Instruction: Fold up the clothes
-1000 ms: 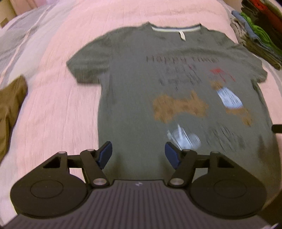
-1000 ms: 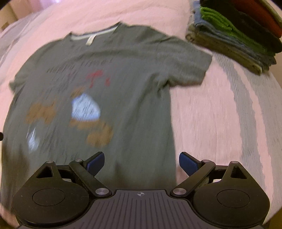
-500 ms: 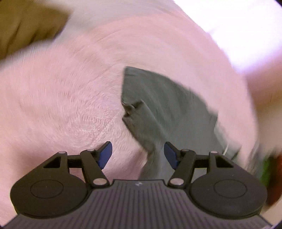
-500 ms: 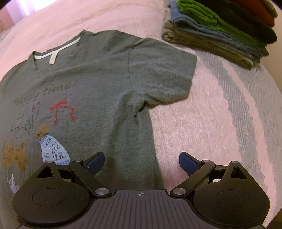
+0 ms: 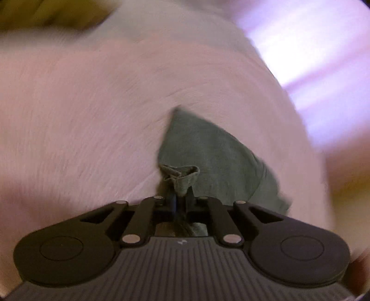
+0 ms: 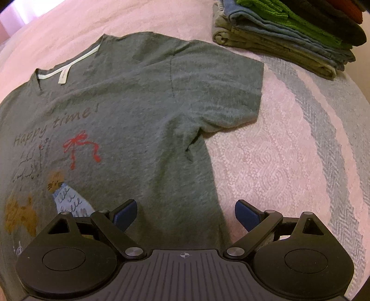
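Left wrist view first: the left gripper [image 5: 179,203] is clamping a bunched fold of the grey T-shirt [image 5: 208,152], its jaws drawn together on a puckered bit of hem or sleeve edge — which one, the blur is not letting anyone say. The cloth is trailing away across the pink bedspread [image 5: 92,115], and an olive garment [image 5: 46,14] is showing at the top left corner. Pinching the edge like this is probably giving a corner to carry over for the first fold.

Moving to the right wrist view, the T-shirt [image 6: 138,104] is lying flat and face up, print and collar showing, its sleeve spread toward the stack of folded clothes [image 6: 289,34]. The right gripper [image 6: 185,213] is hovering with its jaws wide apart, straddling the shirt's side edge above the bedspread [image 6: 277,162] — likely lining up for a matching pinch.
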A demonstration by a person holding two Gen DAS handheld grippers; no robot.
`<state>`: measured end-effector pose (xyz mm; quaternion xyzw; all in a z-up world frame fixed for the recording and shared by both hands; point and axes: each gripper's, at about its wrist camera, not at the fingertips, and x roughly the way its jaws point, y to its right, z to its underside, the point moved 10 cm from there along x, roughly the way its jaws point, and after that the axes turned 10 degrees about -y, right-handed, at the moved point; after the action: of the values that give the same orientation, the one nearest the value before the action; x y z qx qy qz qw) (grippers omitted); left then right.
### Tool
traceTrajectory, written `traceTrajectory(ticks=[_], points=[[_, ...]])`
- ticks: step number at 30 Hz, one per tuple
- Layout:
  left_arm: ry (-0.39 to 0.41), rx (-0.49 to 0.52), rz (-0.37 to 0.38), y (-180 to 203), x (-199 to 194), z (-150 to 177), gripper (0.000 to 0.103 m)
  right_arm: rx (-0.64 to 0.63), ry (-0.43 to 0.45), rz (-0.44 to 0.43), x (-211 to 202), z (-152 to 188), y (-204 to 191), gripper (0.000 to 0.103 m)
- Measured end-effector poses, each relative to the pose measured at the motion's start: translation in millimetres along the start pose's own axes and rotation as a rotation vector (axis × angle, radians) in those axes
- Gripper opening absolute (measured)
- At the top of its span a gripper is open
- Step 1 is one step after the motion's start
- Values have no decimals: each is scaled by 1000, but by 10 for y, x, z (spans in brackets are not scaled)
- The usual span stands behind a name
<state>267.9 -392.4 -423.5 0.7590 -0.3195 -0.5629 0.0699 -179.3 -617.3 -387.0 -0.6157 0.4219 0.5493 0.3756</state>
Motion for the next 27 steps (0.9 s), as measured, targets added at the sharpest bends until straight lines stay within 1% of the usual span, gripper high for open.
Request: traceTrajectory(ticks=[1, 3, 4, 5, 8, 9, 10, 11, 12, 13, 14, 15, 16, 18, 20, 21, 22, 23, 24, 25, 26, 27], points=[[40, 168, -68, 211, -64, -24, 3, 5, -1, 0, 5, -14, 15, 94], [134, 569, -181, 754, -152, 81, 3, 18, -5, -1, 11, -36, 47, 94], [166, 751, -213, 992, -156, 210, 3, 24, -7, -2, 12, -46, 60, 94], [173, 909, -239, 1165, -116, 366, 3, 28, -9, -6, 13, -56, 68, 94], [86, 1290, -301, 1386, 170, 927, 6, 35, -12, -15, 23, -82, 92, 94], [52, 1373, -319, 1407, 257, 1063, 7, 36, -14, -17, 27, -87, 99, 94], [29, 1391, -329, 1369, 308, 1110, 9, 37, -16, -19, 32, -91, 106, 94], [25, 1395, -331, 1333, 323, 1127, 9, 40, -16, -21, 35, -94, 121, 94], [23, 1395, -316, 1312, 310, 1131, 10, 44, -14, -23, 37, -95, 143, 94], [18, 1382, -281, 1301, 264, 1114, 18, 48, -13, -25, 39, -96, 164, 94], [-1, 1353, -245, 1281, 212, 1087, 25, 52, -11, -27, 41, -97, 186, 94], [-28, 1311, -203, 1260, 144, 1060, 28, 61, -11, -31, 47, -97, 213, 94], [-56, 1269, -159, 1260, 83, 1037, 28, 75, -12, -36, 56, -96, 245, 94], [-92, 1169, -46, 1309, -78, 949, 28, 118, -8, -64, 64, -109, 318, 94], [-91, 1060, 69, 1403, -197, 824, 26, 185, 12, -125, 56, -143, 401, 94], [-84, 1001, 111, 1438, -228, 754, 25, 228, 29, -166, 49, -169, 448, 94], [-102, 939, 128, 1444, -195, 707, 25, 285, 52, -221, 47, -198, 509, 94], [-148, 877, 121, 1425, -89, 688, 25, 354, 81, -287, 47, -231, 585, 94], [-203, 823, 94, 1378, 49, 692, 25, 422, 111, -353, 44, -267, 665, 94], [-269, 779, 38, 1293, 229, 728, 22, 500, 142, -420, 53, -296, 763, 94], [-306, 727, 10, 1240, 338, 741, 20, 584, 169, -481, 82, -314, 878, 93], [-302, 663, 20, 1230, 361, 721, 20, 663, 189, -535, 122, -325, 990, 93]])
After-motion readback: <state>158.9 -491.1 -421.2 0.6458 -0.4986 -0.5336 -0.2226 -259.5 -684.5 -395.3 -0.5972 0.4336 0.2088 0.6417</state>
